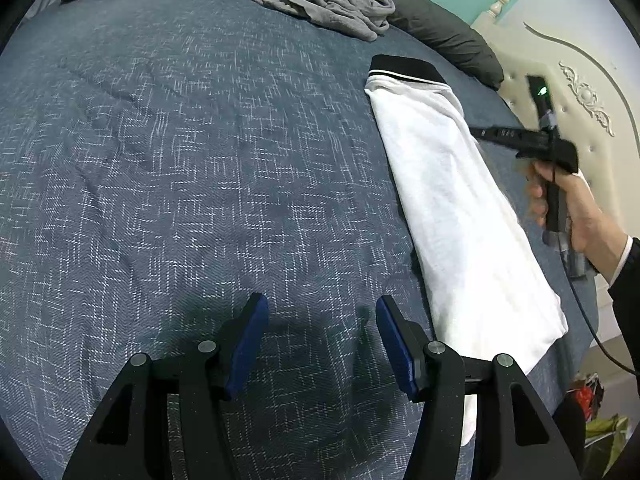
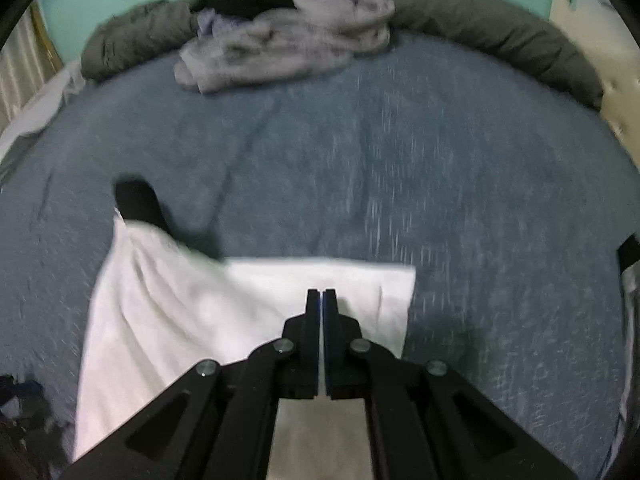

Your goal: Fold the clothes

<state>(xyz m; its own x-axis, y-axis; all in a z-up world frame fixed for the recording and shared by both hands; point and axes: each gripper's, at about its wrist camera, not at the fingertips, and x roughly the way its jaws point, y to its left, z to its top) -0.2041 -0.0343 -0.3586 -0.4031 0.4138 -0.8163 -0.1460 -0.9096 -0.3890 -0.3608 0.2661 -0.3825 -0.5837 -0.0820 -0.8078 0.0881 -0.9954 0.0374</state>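
Note:
A white shirt (image 1: 452, 208) with a black collar (image 1: 404, 67) lies folded into a long strip on the right of the blue bedspread (image 1: 180, 160). My left gripper (image 1: 322, 320) hovers open over bare bedspread just left of the shirt's lower end, with nothing between its blue pads. A hand holds my right gripper (image 1: 478, 133) with its tip at the shirt's right edge. In the blurred right wrist view, that gripper (image 2: 322, 300) is shut, with the white shirt (image 2: 180, 312) fabric pinched between its fingers. The collar (image 2: 136, 200) lies at the far left.
A crumpled grey clothes pile (image 1: 320, 0) (image 2: 288, 40) sits at the far edge of the bed. A dark grey rolled cover (image 1: 440, 36) (image 2: 500, 28) lines the back. A cream headboard (image 1: 580, 92) stands at the right, with bags (image 1: 592, 404) on the floor below.

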